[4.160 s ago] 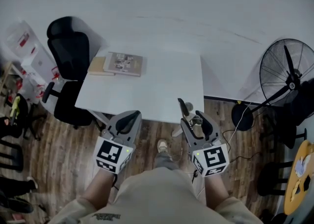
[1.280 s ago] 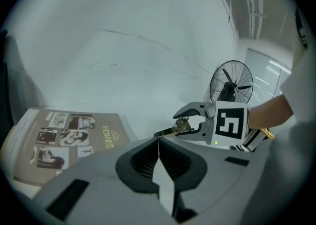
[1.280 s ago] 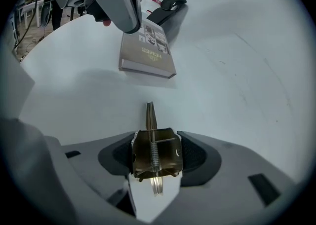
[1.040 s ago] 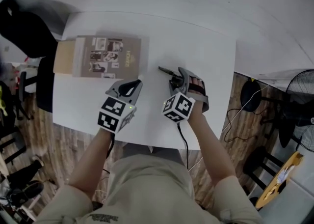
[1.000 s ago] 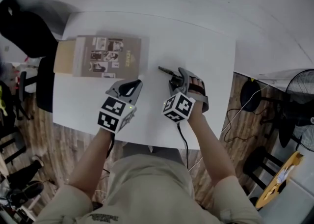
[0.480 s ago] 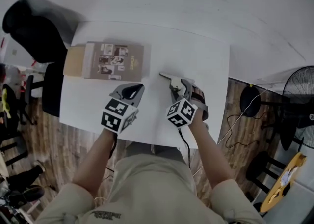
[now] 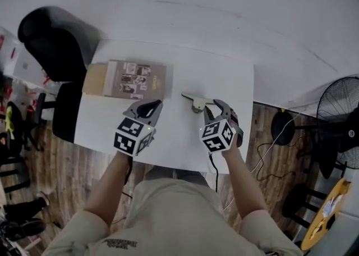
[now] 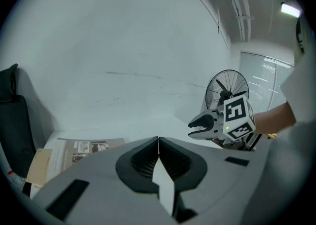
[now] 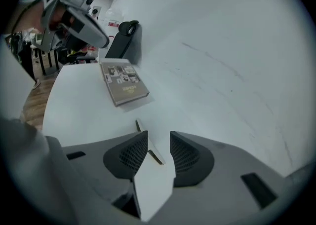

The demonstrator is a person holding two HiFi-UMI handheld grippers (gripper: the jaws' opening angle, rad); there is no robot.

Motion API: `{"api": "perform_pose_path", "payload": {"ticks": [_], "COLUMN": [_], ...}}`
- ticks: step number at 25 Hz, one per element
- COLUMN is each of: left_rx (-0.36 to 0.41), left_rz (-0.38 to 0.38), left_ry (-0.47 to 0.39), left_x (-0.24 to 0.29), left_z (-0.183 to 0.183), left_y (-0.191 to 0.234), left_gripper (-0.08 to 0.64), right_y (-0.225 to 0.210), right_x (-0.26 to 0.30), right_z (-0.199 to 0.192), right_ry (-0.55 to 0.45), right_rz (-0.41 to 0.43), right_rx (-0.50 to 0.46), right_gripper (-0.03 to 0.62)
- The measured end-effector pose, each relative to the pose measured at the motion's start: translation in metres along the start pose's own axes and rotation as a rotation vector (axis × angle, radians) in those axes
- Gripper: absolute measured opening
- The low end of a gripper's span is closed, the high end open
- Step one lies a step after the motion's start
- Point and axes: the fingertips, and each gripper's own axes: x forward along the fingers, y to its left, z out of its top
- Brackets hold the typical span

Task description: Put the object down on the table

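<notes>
My right claw (image 7: pixel 216 108), half-open and just narrowing on nothing, hangs above the object (image 7: pixel 194 101) lying on the table (image 7: pixel 230 75). Only that claw's own view frames the object through the gap. My left claw (image 7: pixel 153 104) is closed, empty.

Table (image 7: pixel 224 75) is plain white, chair (image 7: pixel 56 41) and fan (image 7: pixel 336 109) black, floor (image 7: pixel 56 170) brown wood planks. The book (image 7: pixel 136 79) is greyish-brown with little photo panels on the cover; the object (image 7: pixel 196 103) looks silvery-grey. Trousers (image 7: pixel 174 210) are beige.
</notes>
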Motion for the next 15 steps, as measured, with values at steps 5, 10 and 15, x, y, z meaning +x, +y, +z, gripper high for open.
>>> {"api": "perform_pose_path", "payload": {"ticks": [5, 10, 15], "left_rx": [0.028, 0.086, 0.121], "left_rz": [0.009, 0.029, 0.041], "left_ry": [-0.05, -0.099, -0.159], "left_x": [-0.026, -0.046, -0.072], "left_z": [0.024, 0.048, 0.07], "left_y": [-0.009, -0.017, -0.026], "left_gripper": [0.021, 0.021, 0.021], "right_y": [-0.026, -0.053, -0.065], "right_x": [-0.051, -0.104, -0.152], "right_z": [0.034, 0.063, 0.077], "right_ry": [-0.142, -0.302, -0.431], "right_rz": [-0.032, -0.086, -0.086], "right_rx": [0.15, 0.294, 0.415], "right_gripper": [0.104, 0.063, 0.054]}}
